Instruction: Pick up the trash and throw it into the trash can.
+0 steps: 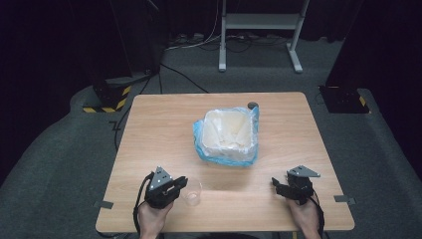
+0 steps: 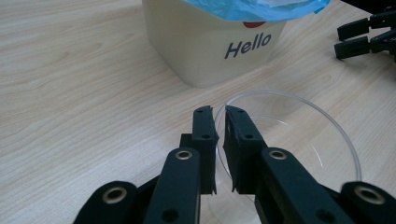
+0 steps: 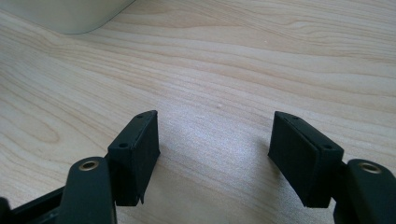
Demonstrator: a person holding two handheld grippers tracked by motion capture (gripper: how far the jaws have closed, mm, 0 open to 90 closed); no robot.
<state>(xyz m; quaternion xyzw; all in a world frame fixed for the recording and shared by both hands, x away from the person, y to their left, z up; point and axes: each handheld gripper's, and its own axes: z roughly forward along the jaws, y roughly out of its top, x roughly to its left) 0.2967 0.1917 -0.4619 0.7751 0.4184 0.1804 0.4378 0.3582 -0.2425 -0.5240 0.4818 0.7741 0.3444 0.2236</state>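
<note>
A clear plastic cup [image 1: 192, 191] stands upright on the wooden table [image 1: 159, 129] near the front edge. My left gripper [image 1: 182, 183] is shut on its rim; in the left gripper view the jaws pinch the cup [image 2: 299, 140] wall at my left gripper [image 2: 219, 122]. A cream bin [image 1: 229, 134] lined with a blue plastic bag [image 1: 206, 153] sits mid-table; the bin [image 2: 205, 51] reads "Hello" on its side. My right gripper [image 1: 276, 185] rests at the front right, open; in the right gripper view my right gripper [image 3: 215, 140] has only bare wood between its jaws.
A small dark round object [image 1: 253, 105] lies at the table's far edge behind the bin. Beyond the table are a white metal stand [image 1: 259, 30], floor cables and dark cases with yellow-black tape [image 1: 107, 102]. Bare wood lies left of the bin.
</note>
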